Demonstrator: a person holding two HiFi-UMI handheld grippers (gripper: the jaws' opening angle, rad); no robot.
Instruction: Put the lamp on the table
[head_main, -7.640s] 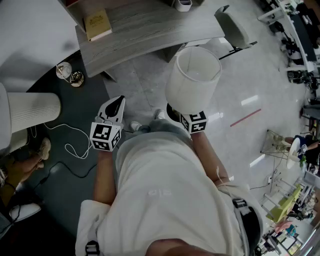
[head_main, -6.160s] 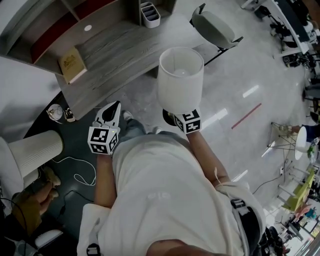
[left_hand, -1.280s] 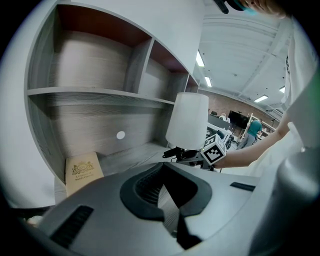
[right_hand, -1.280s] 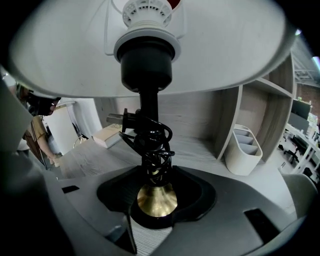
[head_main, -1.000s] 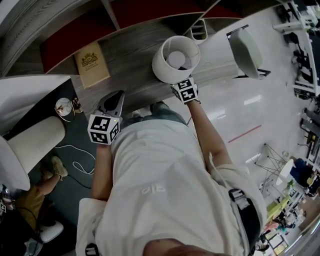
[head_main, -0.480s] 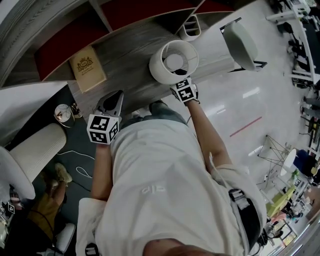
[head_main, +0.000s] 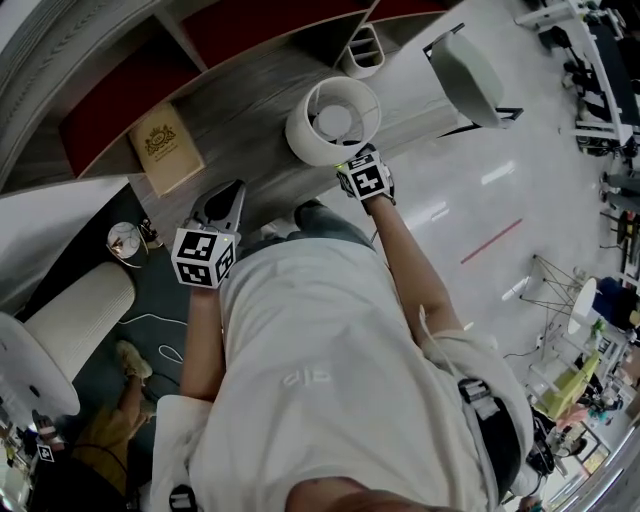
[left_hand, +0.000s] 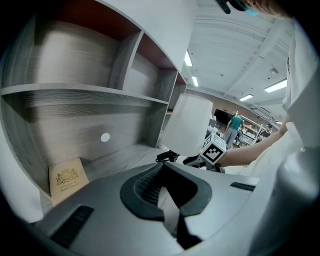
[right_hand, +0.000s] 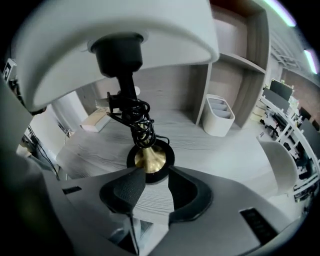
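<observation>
The lamp stands upright on the grey wooden table (head_main: 250, 110); from above I see its white shade (head_main: 333, 120). Its black-and-brass base (right_hand: 150, 161) rests on the wood, with the black cord wound round the stem. My right gripper (right_hand: 156, 182) sits just short of the base. Its jaws are closing and only bare tabletop shows between them. In the head view the right gripper (head_main: 348, 163) is at the shade's near edge. My left gripper (head_main: 226, 200) hangs over the table's front edge, shut and empty. The lamp shade (left_hand: 187, 125) is to its right.
A tan book (head_main: 165, 148) lies on the table at the left and a white organiser (right_hand: 218, 116) stands at the back right. Shelves rise behind the table. A grey chair (head_main: 465, 65) stands at the right, a small clock (head_main: 128, 238) on the floor at the left.
The lamp was carried from over the floor to the table and now stands there. In the last second the right gripper has drawn back a little from it.
</observation>
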